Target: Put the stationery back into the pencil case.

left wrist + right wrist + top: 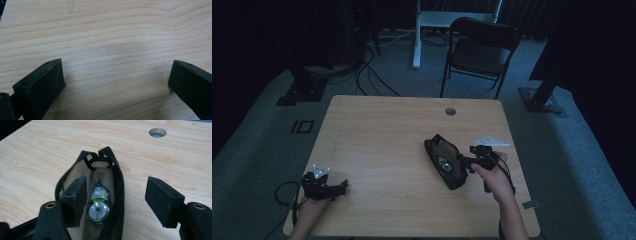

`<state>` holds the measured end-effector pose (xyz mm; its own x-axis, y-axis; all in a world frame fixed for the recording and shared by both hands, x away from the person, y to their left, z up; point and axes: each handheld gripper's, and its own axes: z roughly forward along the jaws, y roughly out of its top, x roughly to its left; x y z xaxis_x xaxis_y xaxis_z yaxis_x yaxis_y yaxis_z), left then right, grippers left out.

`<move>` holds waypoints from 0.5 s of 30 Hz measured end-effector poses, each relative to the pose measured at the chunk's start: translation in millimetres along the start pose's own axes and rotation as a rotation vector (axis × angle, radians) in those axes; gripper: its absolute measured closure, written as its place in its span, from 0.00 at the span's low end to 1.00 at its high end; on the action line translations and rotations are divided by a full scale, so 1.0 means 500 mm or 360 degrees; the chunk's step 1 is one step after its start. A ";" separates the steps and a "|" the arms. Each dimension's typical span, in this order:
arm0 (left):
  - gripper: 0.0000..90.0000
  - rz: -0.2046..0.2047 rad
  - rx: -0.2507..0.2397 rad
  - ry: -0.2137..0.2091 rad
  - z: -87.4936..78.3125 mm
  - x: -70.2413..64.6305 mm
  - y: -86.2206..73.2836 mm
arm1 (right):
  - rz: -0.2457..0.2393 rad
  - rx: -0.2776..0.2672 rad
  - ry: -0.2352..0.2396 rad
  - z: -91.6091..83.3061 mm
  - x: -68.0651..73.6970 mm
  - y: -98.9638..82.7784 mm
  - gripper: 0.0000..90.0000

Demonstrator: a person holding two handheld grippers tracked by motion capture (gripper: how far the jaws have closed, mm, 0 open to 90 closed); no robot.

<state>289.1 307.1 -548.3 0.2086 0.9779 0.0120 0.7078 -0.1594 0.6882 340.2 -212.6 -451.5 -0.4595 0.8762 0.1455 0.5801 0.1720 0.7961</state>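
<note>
The black pouch [445, 162] lies open on the bench [377, 150], right of the bench's middle, and the correction tape roller [98, 202] sits inside it, its clear green body showing through the pouch mouth. So the loading step looks done: the roller is in, and nothing else waits beside the pouch. The right gripper [116, 200] stands just behind the pouch with its jaws spread, 1 jaw over the pouch's near wall and the other over bare wood; its pads press on nothing, so it reads as released. What seems left is closing the pouch. The left gripper [116, 82] rests far left of the pouch, near the bench's front edge, jaws wide apart and empty over plain wood.
</note>
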 end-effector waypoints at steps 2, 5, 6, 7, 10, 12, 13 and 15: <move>0.01 0.0000 0.0000 0.0000 0.000 0.000 0.000 | 0.0000 -0.0007 -0.0009 -0.006 -0.006 -0.005 0.36; 0.01 0.0000 0.0000 0.0000 0.000 0.000 0.000 | 0.0020 -0.0012 -0.0020 -0.014 -0.017 -0.014 0.35; 0.01 -0.0001 -0.0001 0.0000 0.000 0.000 0.000 | 0.0026 -0.0014 -0.0025 -0.016 -0.022 -0.018 0.35; 0.01 0.0000 0.0000 0.0000 0.000 0.000 0.000 | 0.0031 -0.0015 -0.0034 -0.018 -0.026 -0.021 0.35; 0.01 0.0001 0.0000 0.0000 0.000 0.000 0.000 | 0.0050 -0.0022 -0.0043 -0.024 -0.038 -0.032 0.34; 0.01 0.0000 0.0000 0.0000 0.000 0.000 0.000 | 0.0060 -0.0030 -0.0052 -0.029 -0.045 -0.040 0.34; 0.01 0.0000 0.0000 0.0000 0.000 0.000 0.000 | 0.0061 -0.0034 -0.0057 -0.031 -0.049 -0.045 0.34; 0.01 0.0000 0.0000 0.0000 0.000 0.000 0.000 | 0.0065 -0.0033 -0.0060 -0.033 -0.051 -0.048 0.34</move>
<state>289.1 307.1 -548.3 0.2084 0.9780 0.0121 0.7079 -0.1594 0.6881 326.9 -246.4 -464.7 -0.4097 0.8987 0.1561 0.5838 0.1268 0.8020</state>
